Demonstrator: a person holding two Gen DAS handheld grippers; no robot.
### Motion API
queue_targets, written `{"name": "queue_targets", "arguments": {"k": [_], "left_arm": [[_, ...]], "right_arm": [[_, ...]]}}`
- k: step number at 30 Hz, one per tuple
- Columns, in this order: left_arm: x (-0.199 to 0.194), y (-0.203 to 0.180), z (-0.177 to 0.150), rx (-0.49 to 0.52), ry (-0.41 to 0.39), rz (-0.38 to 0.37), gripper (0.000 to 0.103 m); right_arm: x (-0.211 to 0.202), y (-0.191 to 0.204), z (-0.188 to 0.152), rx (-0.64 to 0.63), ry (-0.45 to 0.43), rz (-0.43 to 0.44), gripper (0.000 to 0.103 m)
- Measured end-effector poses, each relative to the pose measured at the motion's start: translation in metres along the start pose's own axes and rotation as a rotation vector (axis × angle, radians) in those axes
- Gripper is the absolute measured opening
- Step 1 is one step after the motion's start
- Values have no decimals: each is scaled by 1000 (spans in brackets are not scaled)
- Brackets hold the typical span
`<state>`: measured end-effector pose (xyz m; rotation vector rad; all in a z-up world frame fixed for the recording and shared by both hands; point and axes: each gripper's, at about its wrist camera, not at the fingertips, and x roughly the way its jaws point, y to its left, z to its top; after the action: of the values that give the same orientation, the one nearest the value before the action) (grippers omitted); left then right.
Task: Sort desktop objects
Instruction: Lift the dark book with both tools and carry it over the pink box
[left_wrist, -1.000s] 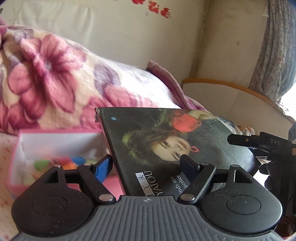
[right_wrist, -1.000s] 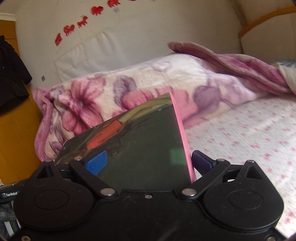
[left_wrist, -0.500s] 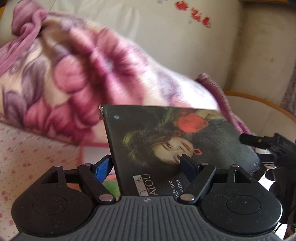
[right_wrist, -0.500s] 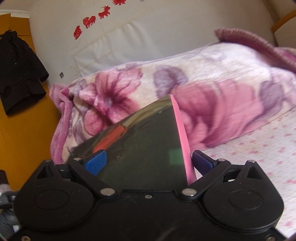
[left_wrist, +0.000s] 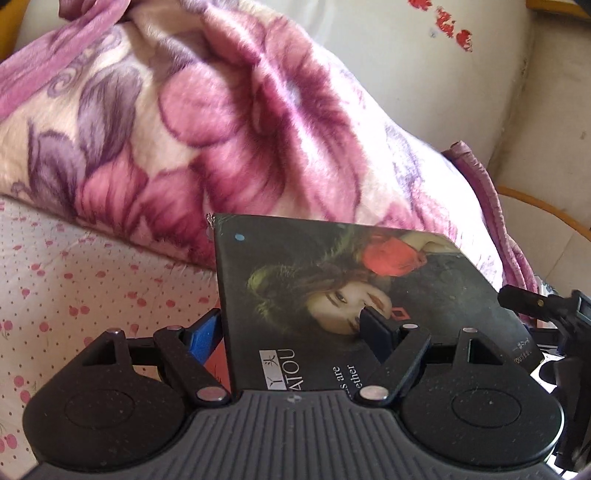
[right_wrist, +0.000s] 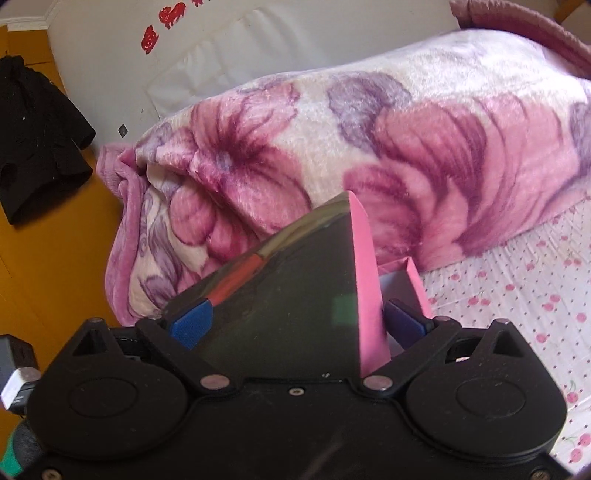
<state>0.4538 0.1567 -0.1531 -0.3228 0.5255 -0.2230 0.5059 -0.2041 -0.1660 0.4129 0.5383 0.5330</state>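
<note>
While a thick floral blanket (left_wrist: 207, 122) (right_wrist: 369, 147) in pink, purple and cream lies heaped along the back of the scene, everything else sits in front of it. Below the blanket spreads a white sheet with small red cherries (left_wrist: 74, 280) (right_wrist: 535, 306), and behind the blanket rises a pale padded headboard with red paper cutouts (left_wrist: 454, 29) (right_wrist: 162, 22). To the blanket's left, in the right wrist view, a black garment (right_wrist: 37, 136) hangs against orange wood. Held up in front of the blanket is a dark book (left_wrist: 351, 295) (right_wrist: 288, 295) with a woman's face and a red flower on its cover and a pink edge. The left gripper (left_wrist: 291, 328) is clamped on the book's lower part, one blue pad behind the cover and the other pressed on its face. The right gripper (right_wrist: 299, 323) grips the same book from the other side, its pads against either surface. Just right of the book, below the blanket, a corner of a pink box (right_wrist: 410, 280) shows.
</note>
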Motion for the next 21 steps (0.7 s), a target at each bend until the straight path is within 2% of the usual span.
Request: {"name": "queue_targets", "arguments": {"k": [11,16,21], "left_arm": [[4,32,-1,-142,72,-24,79],[17,37,-12,-223,86,-29,80],[22,28,-14,-229,80,-13,85]], "right_arm": [[-3,0,-5,35,21,17,101],[-4,-1,-9,54,29,19,103],[-6,-1,-12,73,37,21,103]]}}
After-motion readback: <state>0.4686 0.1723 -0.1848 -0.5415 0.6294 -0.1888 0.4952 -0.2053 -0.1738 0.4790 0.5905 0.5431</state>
